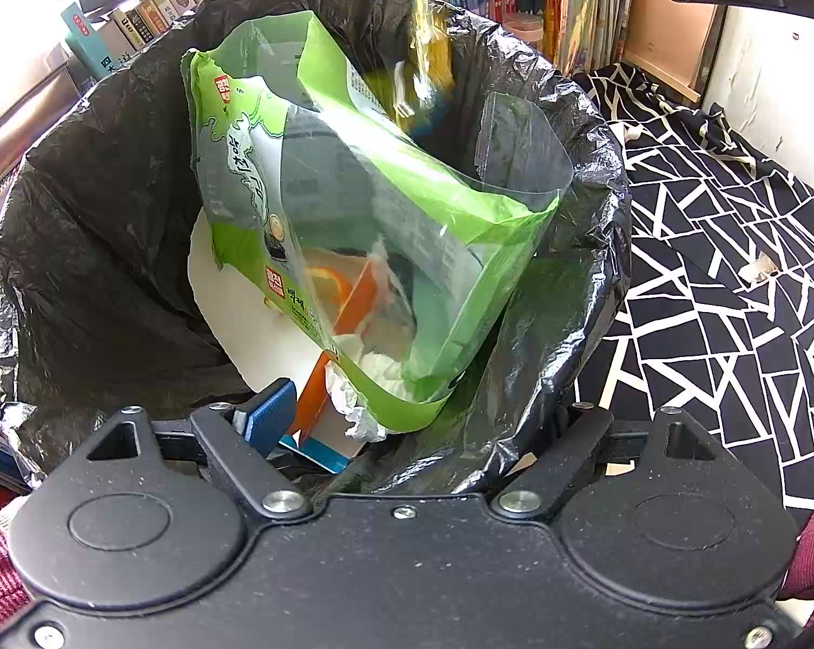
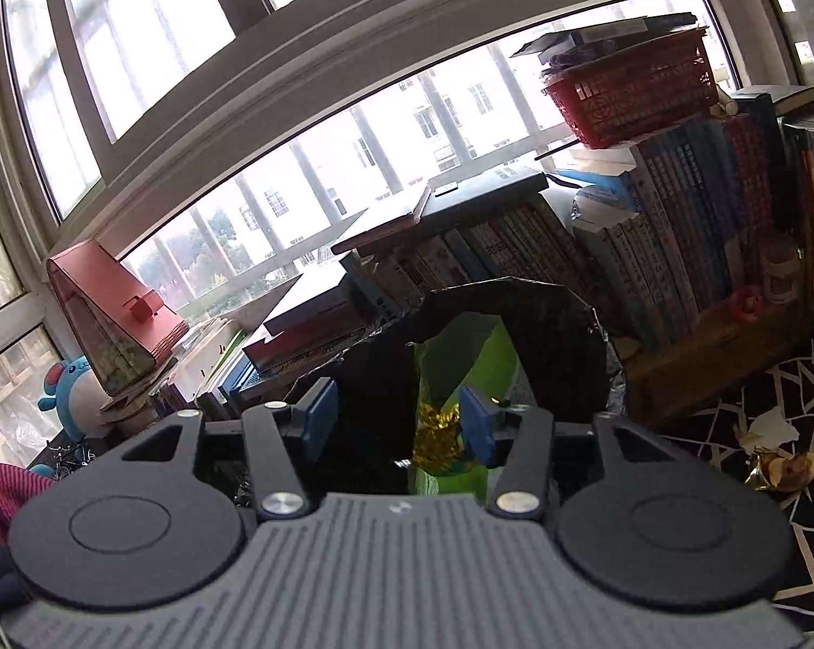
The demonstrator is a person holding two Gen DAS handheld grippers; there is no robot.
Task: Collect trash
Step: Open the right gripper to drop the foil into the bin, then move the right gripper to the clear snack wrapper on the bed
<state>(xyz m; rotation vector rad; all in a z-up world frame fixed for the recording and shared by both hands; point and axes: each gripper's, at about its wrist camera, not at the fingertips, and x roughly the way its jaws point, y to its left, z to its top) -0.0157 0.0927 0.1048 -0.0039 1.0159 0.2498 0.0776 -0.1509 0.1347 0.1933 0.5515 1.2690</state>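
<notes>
A bin lined with a black trash bag (image 1: 109,205) fills the left wrist view. Inside it a green and clear snack package (image 1: 385,216) stands over white paper, orange scraps and crumpled tissue (image 1: 352,405). A gold wrapper (image 1: 428,70) shows blurred in mid-air just above the bag's far rim, touching neither gripper. My left gripper (image 1: 415,422) is open at the near rim, with one pad inside the bag and the other finger hidden behind the rim. My right gripper (image 2: 398,424) is open above the bin, the gold wrapper (image 2: 439,438) beside its right pad.
Crowded bookshelves (image 2: 677,249) stand right behind the bin, under a window. A black and white patterned cloth (image 1: 731,189) covers the floor on the right. On it lie a gold wrapper with peel (image 2: 780,468) and torn white paper (image 2: 769,427). A red basket (image 2: 634,97) tops the books.
</notes>
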